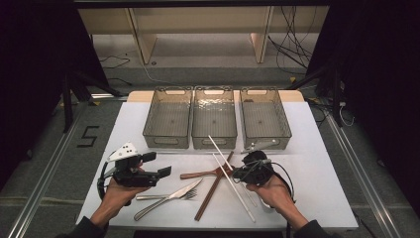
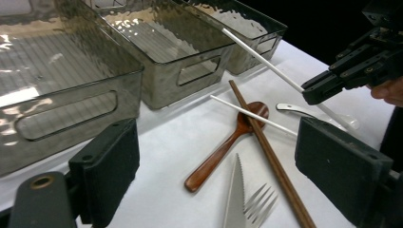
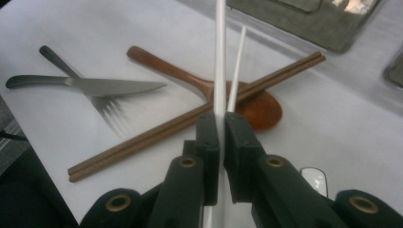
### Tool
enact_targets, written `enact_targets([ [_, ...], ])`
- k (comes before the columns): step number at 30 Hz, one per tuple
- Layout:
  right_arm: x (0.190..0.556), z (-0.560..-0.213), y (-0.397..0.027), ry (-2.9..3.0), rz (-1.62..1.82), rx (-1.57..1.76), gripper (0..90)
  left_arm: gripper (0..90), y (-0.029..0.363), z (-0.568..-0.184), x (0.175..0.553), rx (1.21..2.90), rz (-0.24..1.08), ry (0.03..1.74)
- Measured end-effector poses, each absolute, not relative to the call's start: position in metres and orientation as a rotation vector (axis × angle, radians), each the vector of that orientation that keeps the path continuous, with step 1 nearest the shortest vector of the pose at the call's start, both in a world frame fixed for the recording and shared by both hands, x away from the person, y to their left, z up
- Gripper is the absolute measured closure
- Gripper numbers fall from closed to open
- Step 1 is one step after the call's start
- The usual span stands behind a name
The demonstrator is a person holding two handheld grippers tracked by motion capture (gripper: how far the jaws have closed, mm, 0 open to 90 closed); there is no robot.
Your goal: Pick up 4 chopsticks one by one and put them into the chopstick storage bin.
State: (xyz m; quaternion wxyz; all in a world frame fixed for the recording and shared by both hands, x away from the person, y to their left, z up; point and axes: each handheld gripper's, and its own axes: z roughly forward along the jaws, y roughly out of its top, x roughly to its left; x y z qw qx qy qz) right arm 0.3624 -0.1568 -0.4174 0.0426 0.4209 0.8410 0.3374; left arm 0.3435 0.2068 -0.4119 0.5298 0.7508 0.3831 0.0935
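The right gripper is clenched on one white chopstick, its pads pinching the thin rod near its lower part so that the long free end slants up and away, toward the three clear bins at the far side of the table. Holding it that low looks deliberate: the stick clears the clutter beneath it, and its tip already points at the bins, which suggests sorting the cutlery into them. The landmark here is the wooden spoon, whose bowl lies just ahead of the jaws. The held chopstick passes right over that bowl, and a second white chopstick lies on the table beside it, also crossing the bowl. A pair of brown chopsticks rests across the spoon's neck, while a knife and fork lie crossed on the side of the spoon's handle. Beyond them, the left gripper hovers released, jaws wide apart and gripping nothing, probably waiting its turn.
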Motion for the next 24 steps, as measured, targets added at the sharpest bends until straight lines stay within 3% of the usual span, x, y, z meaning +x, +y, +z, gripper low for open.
enact_targets([
  [24, 0.351, -0.402, -0.131, 2.532, 1.206, 1.147, 85.5, 18.2, 0.163, -0.409, 0.358, 1.792, 0.044, 0.960],
])
